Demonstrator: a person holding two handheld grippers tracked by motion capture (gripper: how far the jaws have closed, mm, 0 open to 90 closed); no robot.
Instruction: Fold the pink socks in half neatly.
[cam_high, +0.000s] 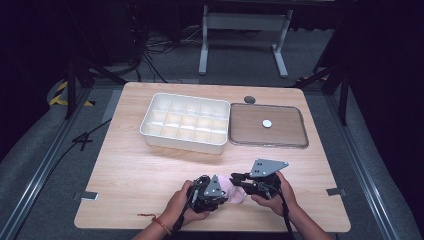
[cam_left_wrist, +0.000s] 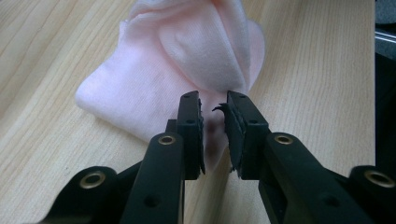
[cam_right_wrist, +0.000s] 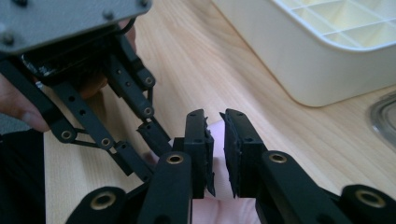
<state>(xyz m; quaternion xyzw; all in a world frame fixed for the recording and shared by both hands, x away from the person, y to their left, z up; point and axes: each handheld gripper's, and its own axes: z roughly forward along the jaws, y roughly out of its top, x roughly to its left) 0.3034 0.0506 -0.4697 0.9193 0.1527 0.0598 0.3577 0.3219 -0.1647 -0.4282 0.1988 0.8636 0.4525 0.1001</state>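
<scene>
A pink folded cloth (cam_left_wrist: 187, 70) lies on the wooden surface (cam_high: 150, 170) near the person's edge, between the two grippers. The left gripper (cam_left_wrist: 215, 116) pinches the cloth's near edge, its jaws nearly together. The right gripper (cam_right_wrist: 215, 130) has its jaws narrowly parted over the pink fabric; whether they grip it cannot be told.

cloth (cam_high: 235, 194) between grippers | tray (cam_high: 185, 122) behind (lid (cam_high: 267, 125) at its right)
</scene>
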